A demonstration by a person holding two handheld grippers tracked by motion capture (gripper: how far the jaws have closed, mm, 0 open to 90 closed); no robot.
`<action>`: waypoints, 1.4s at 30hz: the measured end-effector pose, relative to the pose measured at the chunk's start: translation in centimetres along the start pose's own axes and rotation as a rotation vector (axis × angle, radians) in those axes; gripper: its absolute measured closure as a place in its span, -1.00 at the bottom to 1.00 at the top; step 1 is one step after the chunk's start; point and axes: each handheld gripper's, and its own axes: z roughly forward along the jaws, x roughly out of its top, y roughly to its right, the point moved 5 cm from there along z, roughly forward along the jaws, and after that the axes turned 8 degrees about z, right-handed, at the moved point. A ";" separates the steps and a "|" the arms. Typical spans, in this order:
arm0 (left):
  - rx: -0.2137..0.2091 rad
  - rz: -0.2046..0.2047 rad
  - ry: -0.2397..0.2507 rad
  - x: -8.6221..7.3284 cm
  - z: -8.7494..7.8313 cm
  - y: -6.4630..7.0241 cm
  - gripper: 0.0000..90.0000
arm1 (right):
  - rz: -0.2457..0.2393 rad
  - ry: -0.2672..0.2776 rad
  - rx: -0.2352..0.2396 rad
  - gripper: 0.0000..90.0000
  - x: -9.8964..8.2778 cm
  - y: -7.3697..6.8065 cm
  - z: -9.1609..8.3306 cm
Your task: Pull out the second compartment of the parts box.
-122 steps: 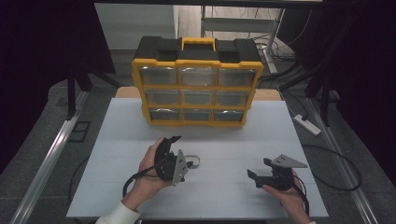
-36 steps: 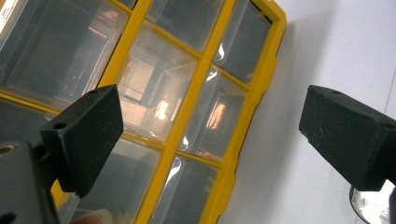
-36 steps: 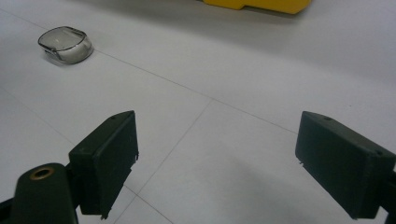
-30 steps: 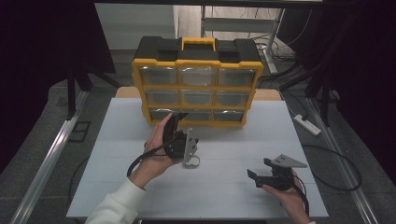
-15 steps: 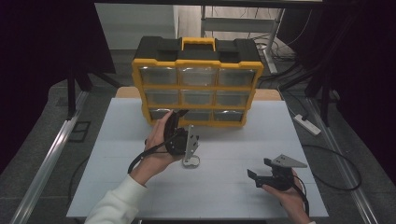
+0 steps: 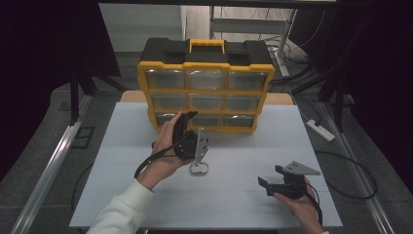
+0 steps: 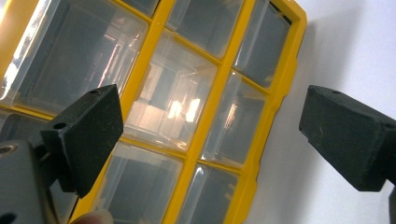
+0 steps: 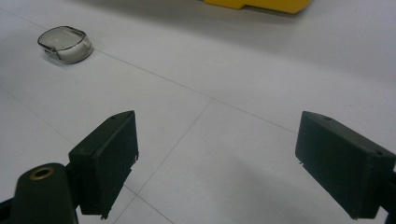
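Note:
A yellow and black organizer case [image 6: 206, 90] stands upright at the back of the white table [image 6: 122, 195], its front a grid of clear drawers. My left gripper [image 6: 184, 122] is held up close to its lower left drawer, open. In the left gripper view the left gripper [image 7: 210, 116] has its jaws wide apart with the clear drawers [image 7: 173, 93] right behind them and nothing between them. My right gripper [image 6: 271, 182] rests low near the front right of the table, open and empty. The right gripper [image 8: 215, 144] looks along bare table.
A small clear plastic bin [image 6: 198, 168] lies on the table just below the left gripper; the small clear bin [image 8: 65, 44] is also far left in the right gripper view. The organizer's yellow foot [image 8: 261, 4] is at that view's top. A power strip [image 6: 320, 130] lies on the floor to the right.
My left gripper has risen from the front of the table and gone forward to the organizer's lower left drawer, edging slightly closer in the last second. The right gripper has stayed put.

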 end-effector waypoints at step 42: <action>0.065 0.028 -0.028 0.6 1.0 -3.1 -0.82 | 0.001 -0.002 0.000 -0.72 0.0 0.1 0.0</action>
